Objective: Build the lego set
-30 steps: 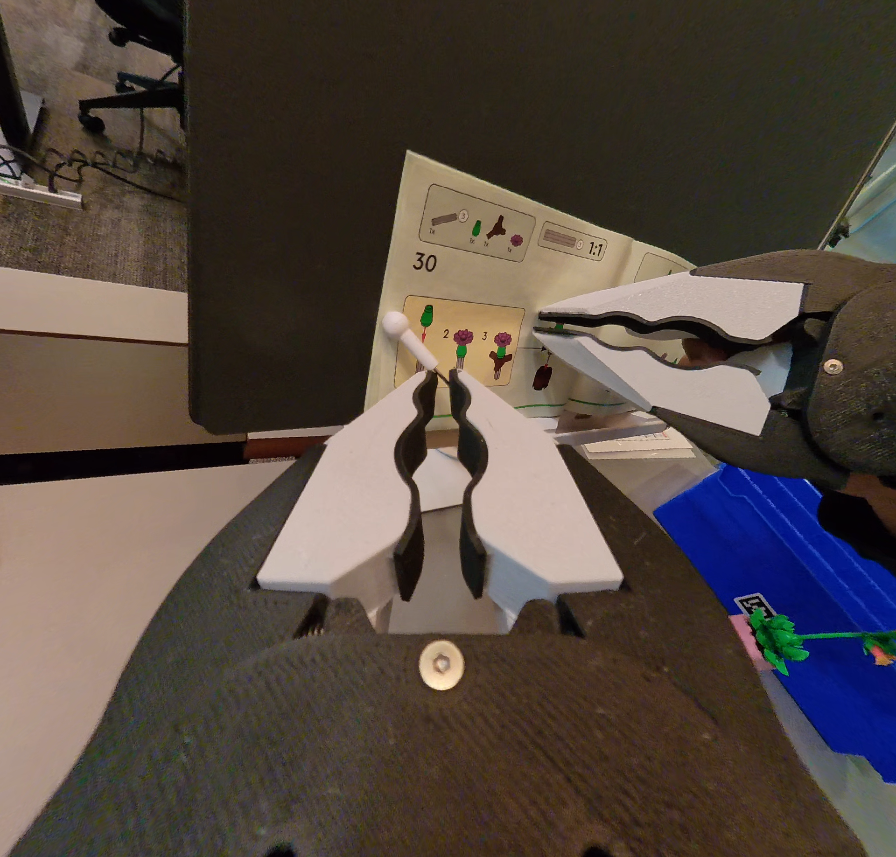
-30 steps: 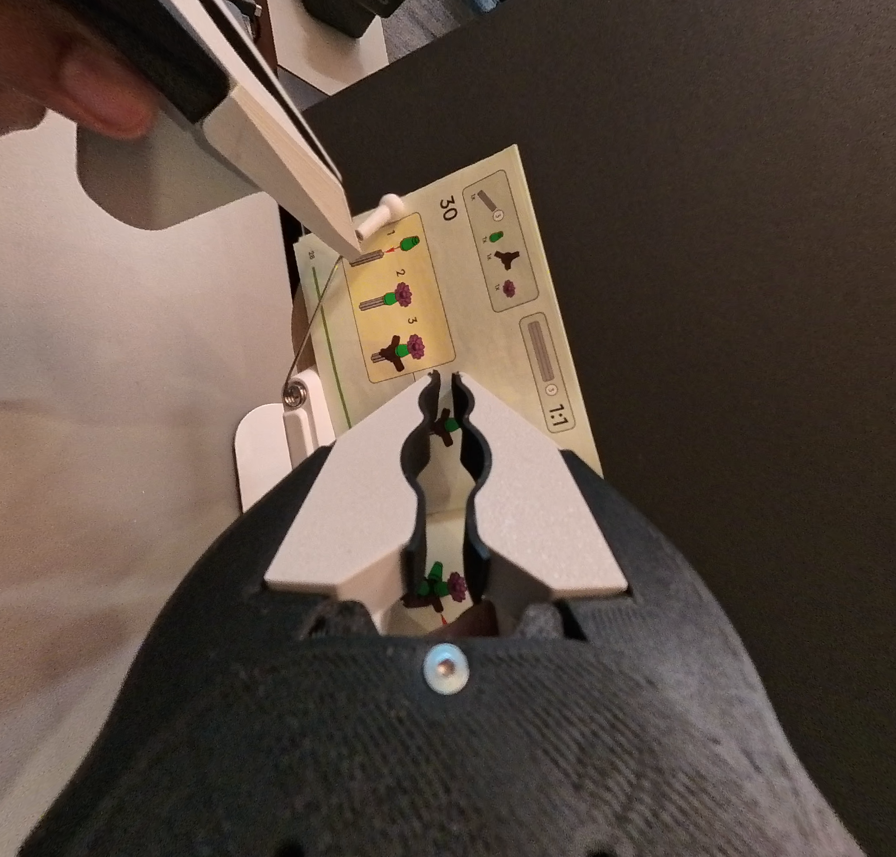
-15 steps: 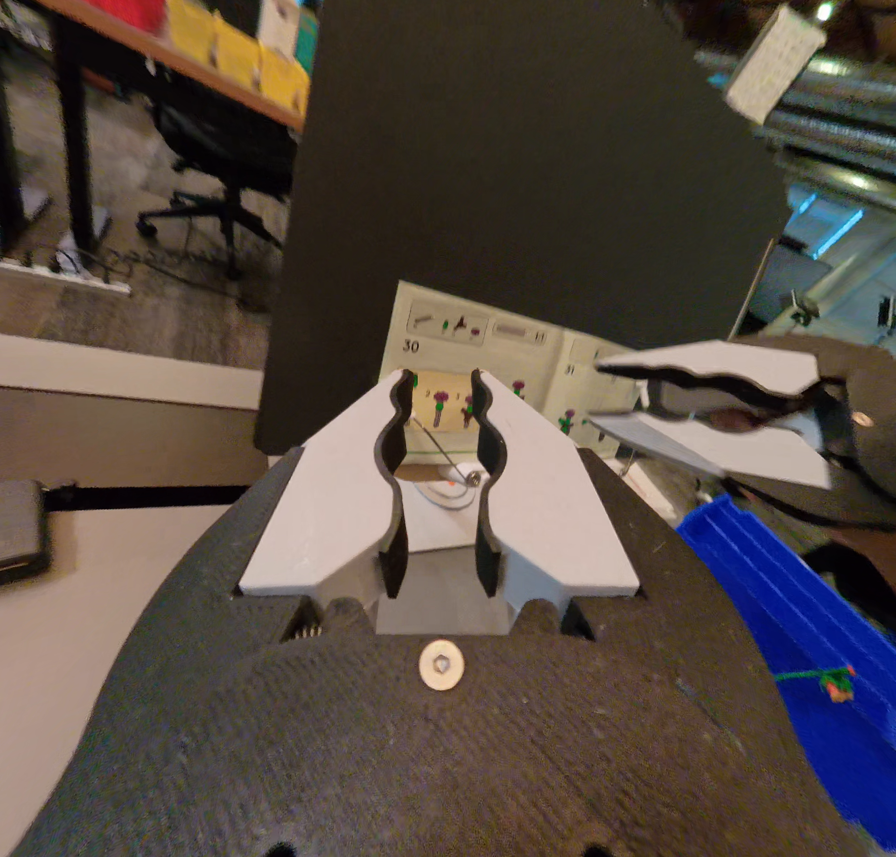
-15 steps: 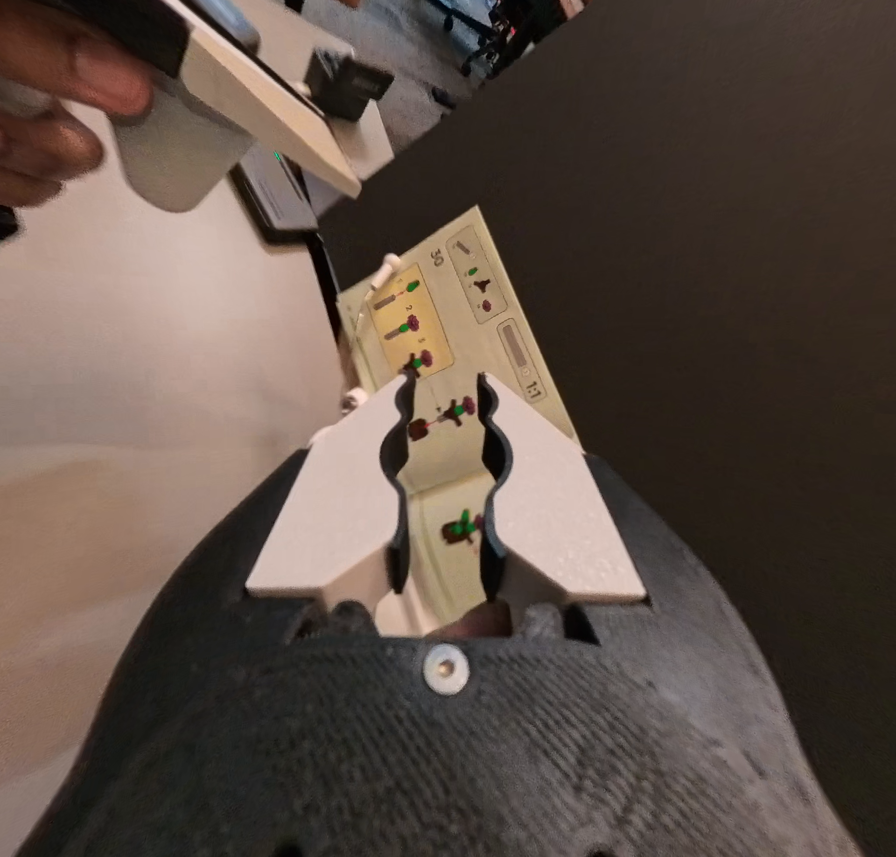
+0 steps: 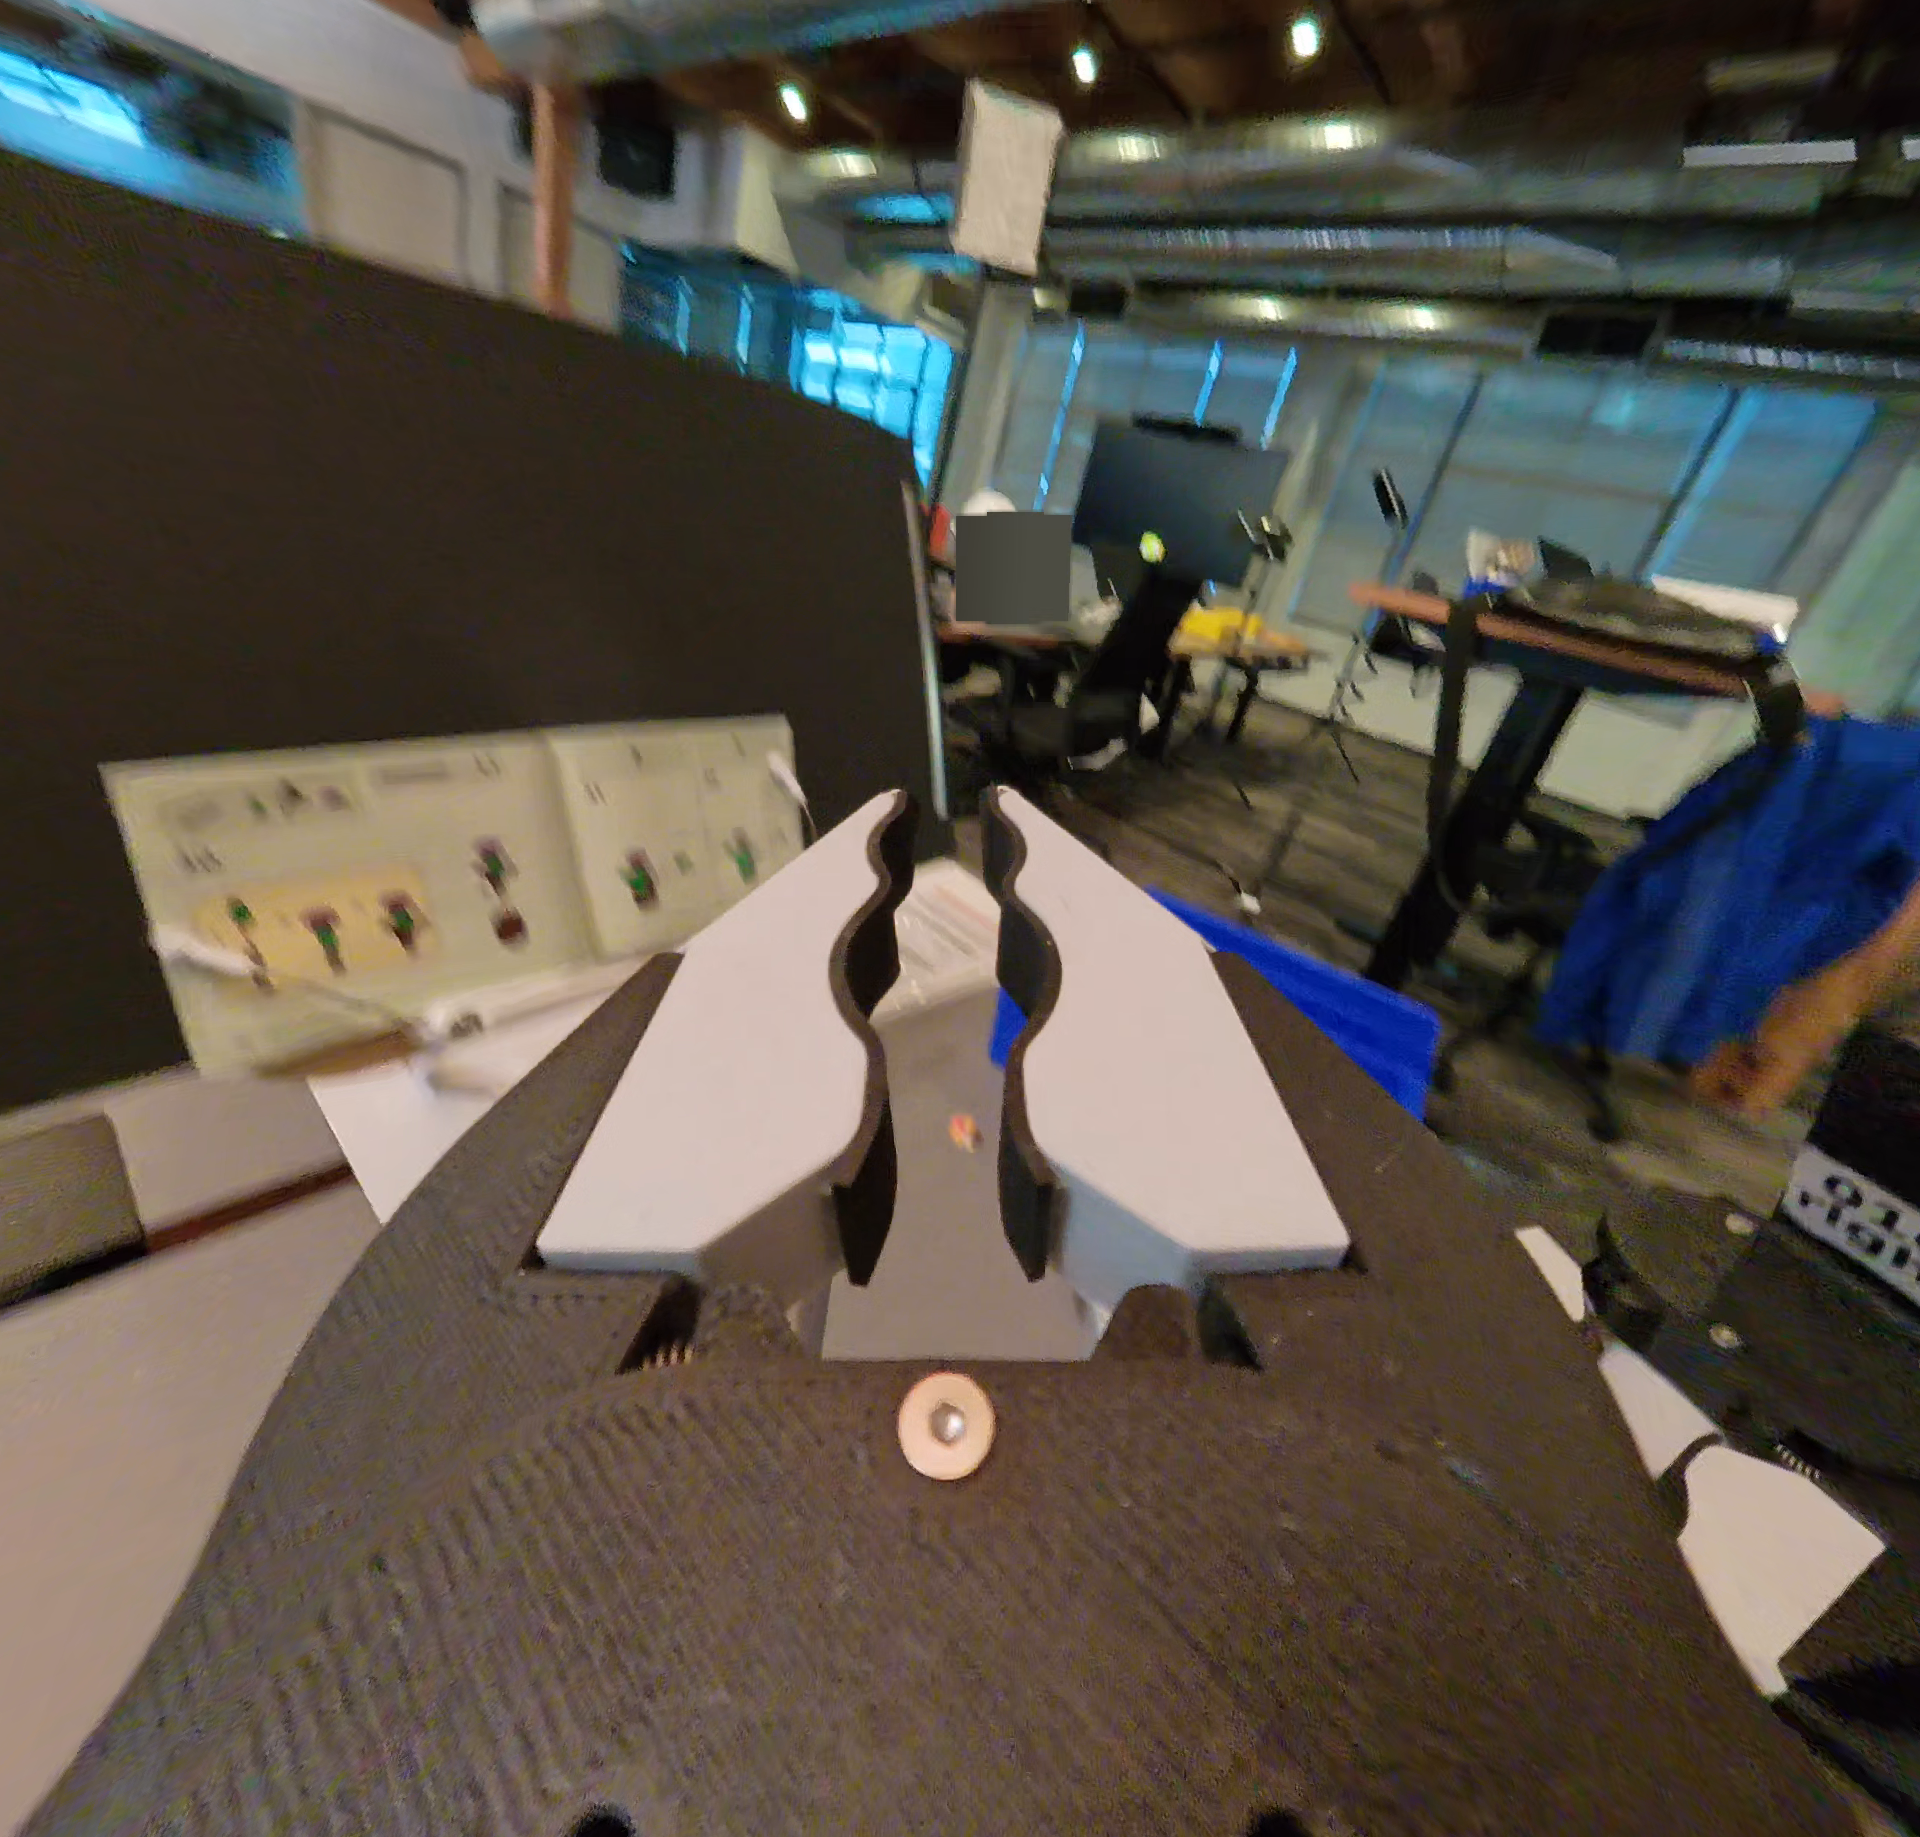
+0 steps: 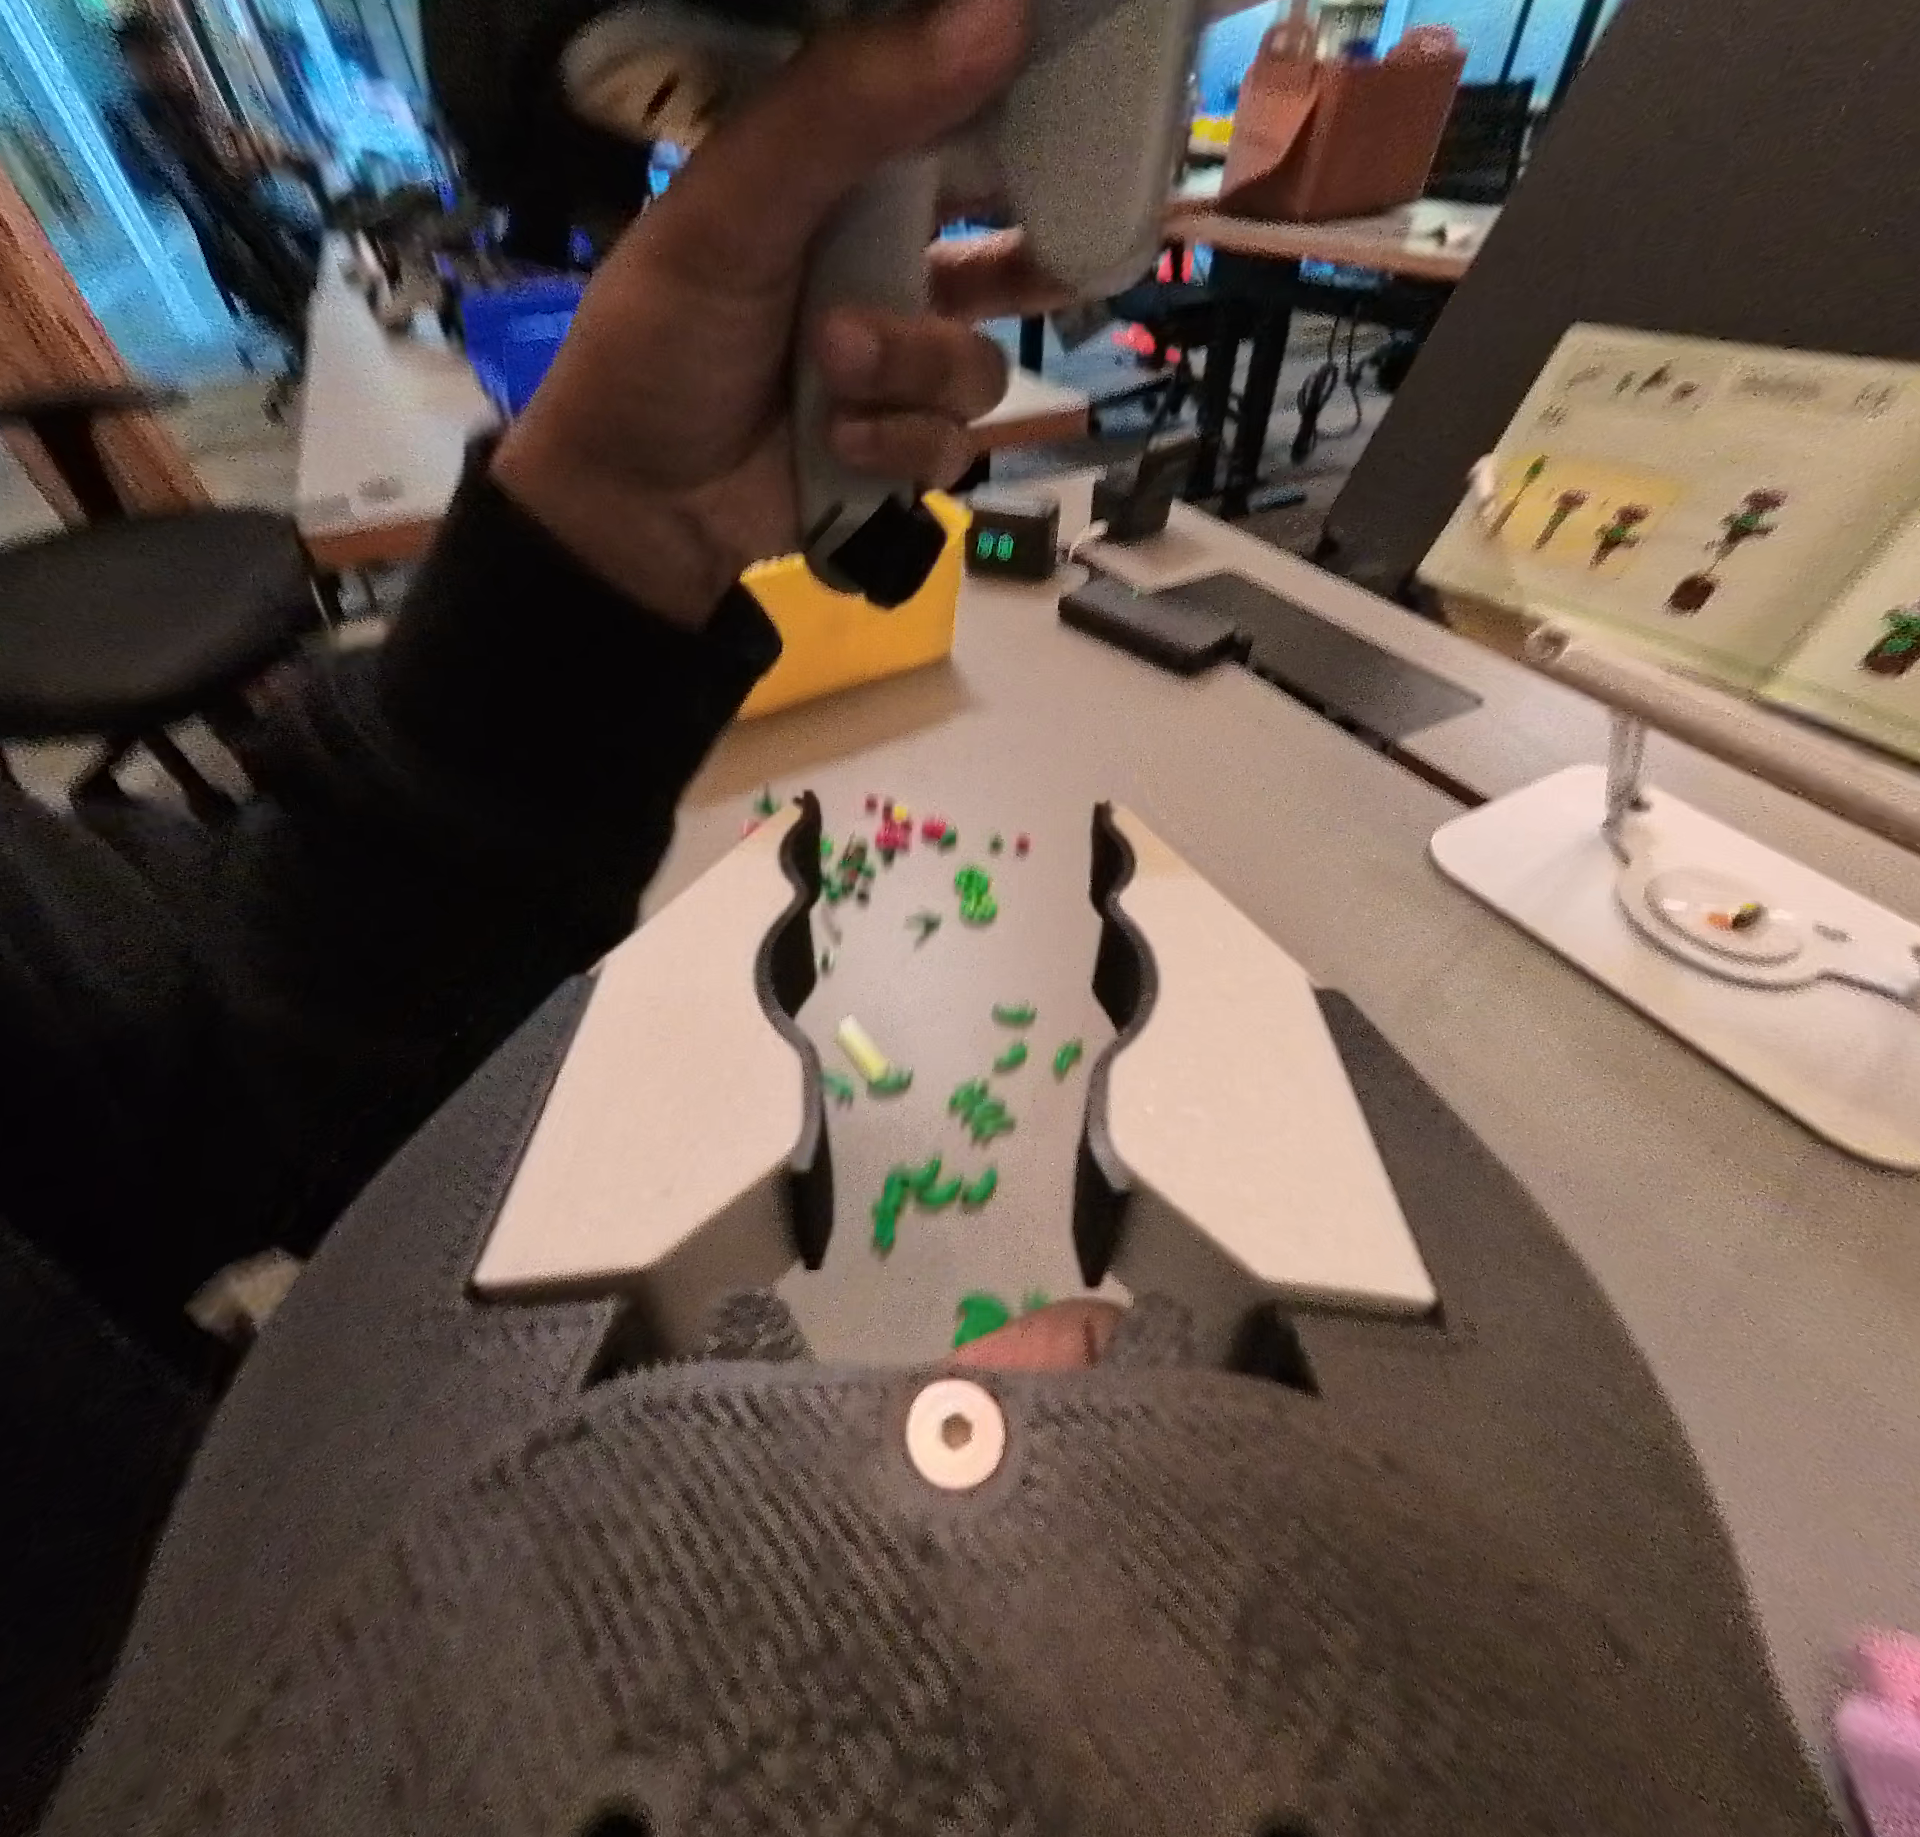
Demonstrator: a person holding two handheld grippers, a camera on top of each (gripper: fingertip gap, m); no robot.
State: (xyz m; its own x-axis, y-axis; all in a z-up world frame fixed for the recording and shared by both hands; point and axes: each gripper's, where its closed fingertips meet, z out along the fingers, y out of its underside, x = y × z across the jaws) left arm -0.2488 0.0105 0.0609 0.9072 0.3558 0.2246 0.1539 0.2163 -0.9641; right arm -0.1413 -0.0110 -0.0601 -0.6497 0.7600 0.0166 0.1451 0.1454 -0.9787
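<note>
Both swung off the booklet [image 6: 1704,509], right hand-held gripper [image 6: 951,842] spread above lego pieces [image 6: 935,1060], left hand-held gripper [image 5: 945,821] parted, empty

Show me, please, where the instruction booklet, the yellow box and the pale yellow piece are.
instruction booklet [image 6: 1704,499]: right wrist view, on its open left page.
yellow box [image 6: 852,634]: right wrist view, on its front wall.
pale yellow piece [image 6: 861,1046]: right wrist view, on the middle of the stick.

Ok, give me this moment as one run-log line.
left gripper: open, empty | right gripper: open, above loose pieces | instruction booklet: propped on stand
</note>
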